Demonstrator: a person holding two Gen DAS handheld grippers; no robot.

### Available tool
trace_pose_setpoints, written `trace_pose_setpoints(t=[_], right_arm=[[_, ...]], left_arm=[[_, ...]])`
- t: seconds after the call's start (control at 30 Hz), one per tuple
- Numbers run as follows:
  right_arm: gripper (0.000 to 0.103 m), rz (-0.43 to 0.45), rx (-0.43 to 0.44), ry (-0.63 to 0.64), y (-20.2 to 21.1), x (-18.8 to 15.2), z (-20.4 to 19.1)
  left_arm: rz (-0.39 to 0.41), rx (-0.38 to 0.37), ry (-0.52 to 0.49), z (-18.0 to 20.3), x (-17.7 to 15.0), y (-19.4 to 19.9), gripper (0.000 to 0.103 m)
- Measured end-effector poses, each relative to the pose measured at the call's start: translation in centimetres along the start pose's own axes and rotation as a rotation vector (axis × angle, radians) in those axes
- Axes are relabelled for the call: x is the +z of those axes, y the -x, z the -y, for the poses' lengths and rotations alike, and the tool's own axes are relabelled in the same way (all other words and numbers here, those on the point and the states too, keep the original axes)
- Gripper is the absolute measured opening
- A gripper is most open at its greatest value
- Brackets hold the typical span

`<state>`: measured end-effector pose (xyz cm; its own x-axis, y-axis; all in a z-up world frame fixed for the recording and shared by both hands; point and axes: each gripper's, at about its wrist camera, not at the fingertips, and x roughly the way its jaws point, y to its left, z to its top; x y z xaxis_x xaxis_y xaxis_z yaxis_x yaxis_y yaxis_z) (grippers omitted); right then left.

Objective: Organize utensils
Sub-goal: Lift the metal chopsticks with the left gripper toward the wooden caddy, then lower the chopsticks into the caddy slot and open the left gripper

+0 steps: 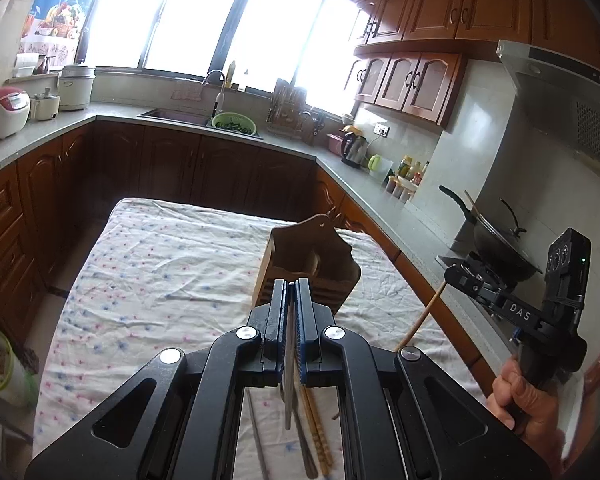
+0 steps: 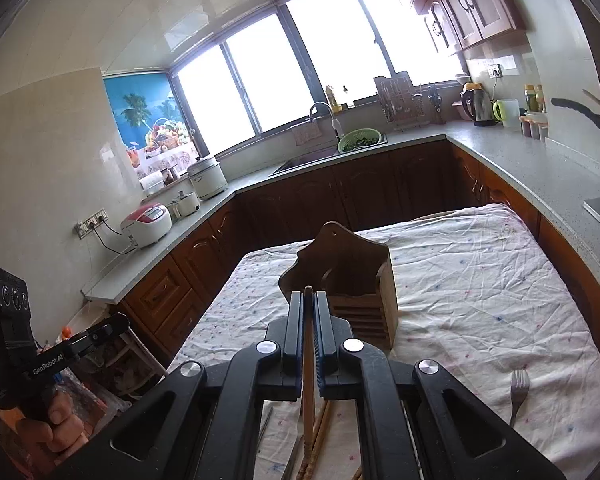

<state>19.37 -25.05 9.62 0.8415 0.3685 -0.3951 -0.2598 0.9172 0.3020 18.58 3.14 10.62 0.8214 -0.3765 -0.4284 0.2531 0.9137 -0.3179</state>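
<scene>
A: What do the tongs have right now?

B: The left tongs (image 1: 291, 284) are pinched nearly closed on a flat metal utensil (image 1: 288, 396), thin and grey; it hangs down between the pads toward the cloth. I can't tell whether it is a knife or a spoon handle. The right tongs (image 2: 309, 294) are closed on a wooden chopstick (image 2: 308, 364), its tip poking out just past the fingertips.

A: How will those handle?

B: Both look light and stiff. I'd judge the metal one slippery and apt to swivel in a narrow grip; the chopstick is round and may roll. Hold each near mid-length so it stays in line.

A: What lies under the tongs?

B: More chopsticks (image 1: 320, 436) and metal pieces on the cloth, directly beneath both tongs. A fork (image 2: 519, 394) lies to the right of the right tongs.

A: And ahead?

B: The wooden utensil holder (image 2: 354, 280) stands just beyond both tips, upright, compartments open at the top.

A: The surface?

B: The worktop (image 2: 480, 288) is draped in a wrinkled, spotted cloth, soft and uneven. Beyond are cabinets, a sink (image 2: 312, 160) and bright windows.
</scene>
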Motion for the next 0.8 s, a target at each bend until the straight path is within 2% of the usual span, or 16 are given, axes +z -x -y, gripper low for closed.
trace_pose_setpoints(t=[0.4,0.63,0.8], right_arm=[[0.004,0.165,-0.046,-0.023,-1.4,6.5,1.2],[0.004,0.273,-0.082,-0.067,-2.7,11.0,2.8],[0.004,0.309,-0.122,-0.076,-4.8,11.8,4.0]], left_arm=[[0.124,0.000,-0.024,1.2,7.2,-3.2,0.003],[0.168,0.017,-0.026,1.6,11.7,-7.7,0.003],[0.194,0.042,-0.006,1.3,13.0,-11.3,0.003]])
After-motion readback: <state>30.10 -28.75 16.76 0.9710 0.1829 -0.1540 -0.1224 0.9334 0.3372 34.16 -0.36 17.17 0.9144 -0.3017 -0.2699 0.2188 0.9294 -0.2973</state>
